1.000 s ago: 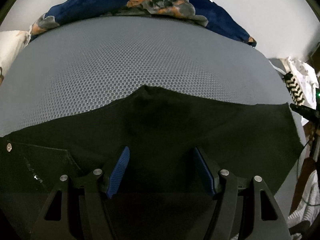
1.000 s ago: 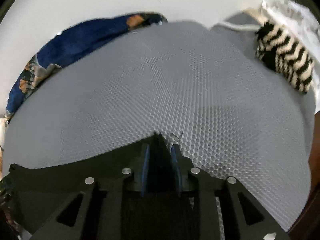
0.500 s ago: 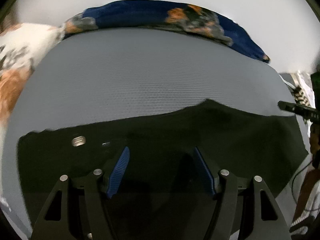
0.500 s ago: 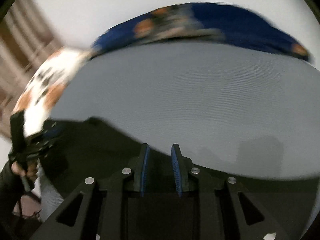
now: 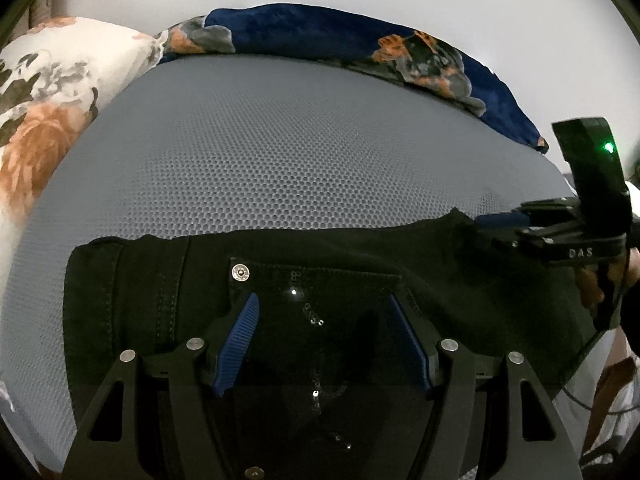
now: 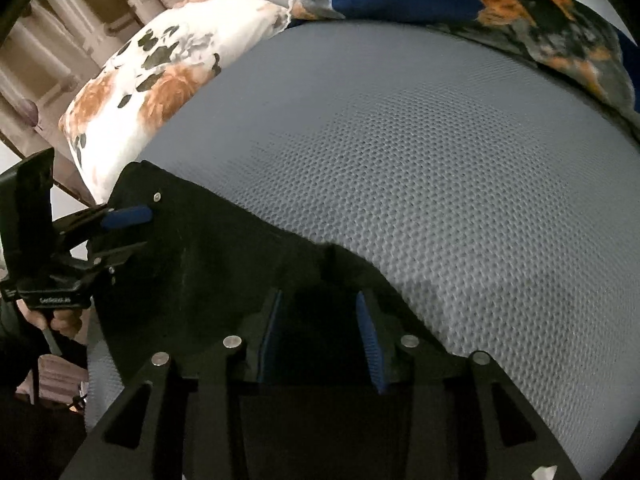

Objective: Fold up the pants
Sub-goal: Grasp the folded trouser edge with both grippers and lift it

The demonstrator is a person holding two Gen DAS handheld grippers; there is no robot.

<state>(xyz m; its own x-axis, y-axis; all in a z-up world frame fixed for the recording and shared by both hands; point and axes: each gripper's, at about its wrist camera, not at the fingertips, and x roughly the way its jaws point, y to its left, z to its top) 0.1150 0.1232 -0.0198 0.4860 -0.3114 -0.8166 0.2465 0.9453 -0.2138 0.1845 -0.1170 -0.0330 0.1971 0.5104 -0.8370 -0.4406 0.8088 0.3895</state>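
Black pants (image 5: 360, 264) lie flat on the grey mesh mattress (image 5: 280, 152), near edge, folded into a wide band. Waist end sits left: metal button (image 5: 241, 272), stitched seams, a few sequin glints on the pocket. Left gripper (image 5: 326, 340) hovers over the pocket area, jaws wide, nothing pinched. Right gripper (image 6: 320, 332) at the right end of the band, jaws just been opening, now a moderate gap with dark cloth under them; pads not pressing. Floral pillow (image 5: 48, 92) far left, blue blanket (image 5: 340, 36) along the far edge.

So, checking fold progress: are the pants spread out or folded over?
Folded over: the pants form a short band on the mattress, pocket on top.
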